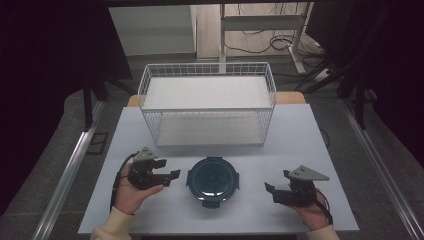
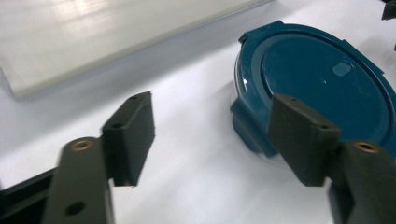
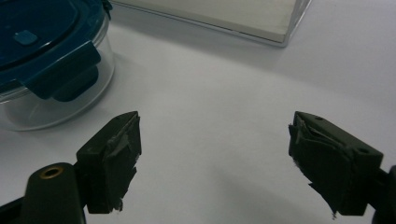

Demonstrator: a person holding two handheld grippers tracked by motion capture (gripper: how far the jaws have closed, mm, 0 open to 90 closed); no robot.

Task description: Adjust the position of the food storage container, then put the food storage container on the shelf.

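High view: lidded container sits between two open tongs

High view shows a round container (image 1: 213,181) with a dark teal lid standing on the pale table (image 1: 300,135), near the person's edge and about midway between the two hands. Behind it, toward the far side of the table, stands a white wire basket (image 1: 207,102) with two levels, well apart from the container.

The left tongs (image 1: 173,177) sit just beside the container's left rim, pointing toward it, held in the person's left hand (image 1: 131,194). In the left gripper view the jaws stand wide apart with bare table between them; the right-hand pad (image 2: 299,133) overlaps the container's lid latch (image 2: 250,126) in the picture, but whether it touches cannot be told. Nothing is gripped.

The right tongs (image 1: 271,192) hover to the right of the container, a clear gap away, pointing at it from the right hand (image 1: 312,212). In the right gripper view the jaws are spread wide over bare table, their pads (image 3: 116,154) worn and ragged at the edges. The container's clear wall and a teal latch (image 3: 65,74) show at the upper left, apart from the jaws.
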